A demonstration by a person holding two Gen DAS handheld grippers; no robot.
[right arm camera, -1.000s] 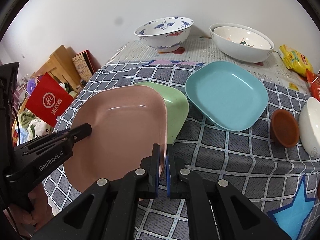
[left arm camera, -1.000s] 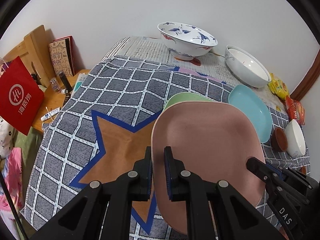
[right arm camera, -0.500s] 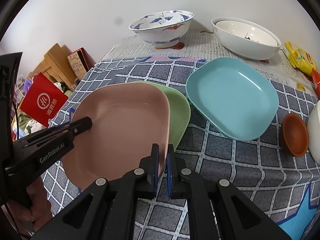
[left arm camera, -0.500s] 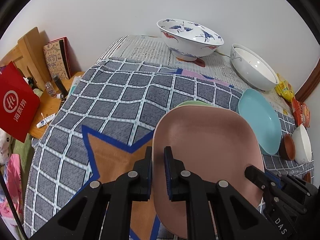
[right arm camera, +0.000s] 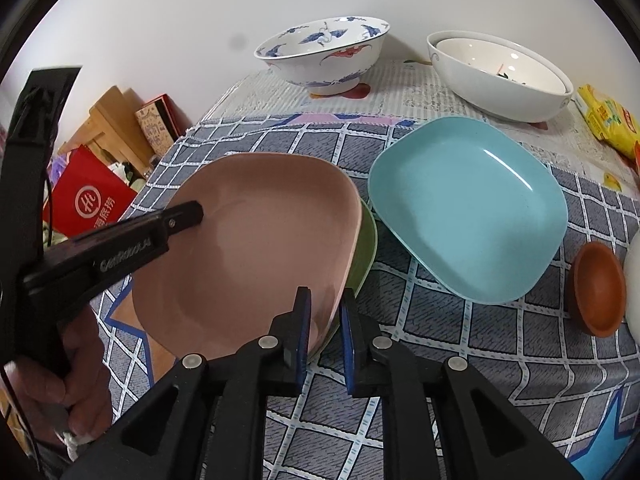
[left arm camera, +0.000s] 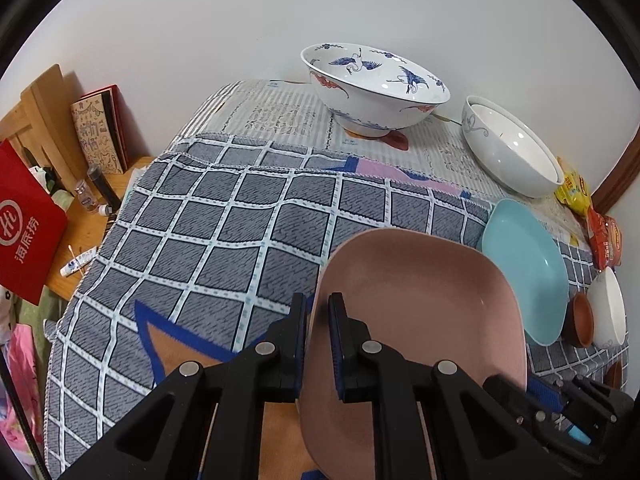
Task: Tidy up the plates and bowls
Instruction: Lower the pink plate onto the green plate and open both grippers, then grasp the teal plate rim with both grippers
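Note:
A pink plate (left arm camera: 416,312) (right arm camera: 256,248) is held between both grippers, over a green plate (right arm camera: 366,256) that lies mostly hidden under it. My left gripper (left arm camera: 318,312) is shut on the pink plate's left rim. My right gripper (right arm camera: 324,308) has its jaws slightly apart around the pink plate's near rim. A blue plate (left arm camera: 528,264) (right arm camera: 468,208) lies to the right on the checked cloth. A crane-patterned bowl (left arm camera: 376,84) (right arm camera: 324,52) and a white bowl (left arm camera: 516,152) (right arm camera: 500,72) stand at the back.
A small brown dish (right arm camera: 598,288) (left arm camera: 580,320) and a small white bowl (left arm camera: 608,308) sit at the right. Snack packets (right arm camera: 608,124) lie at the back right. Left of the table are a red bag (left arm camera: 24,224), books (left arm camera: 100,128) and a wooden shelf.
The pink plate has moved right and forward, now covering nearly all of the green plate. The right gripper's jaws have parted slightly on the rim.

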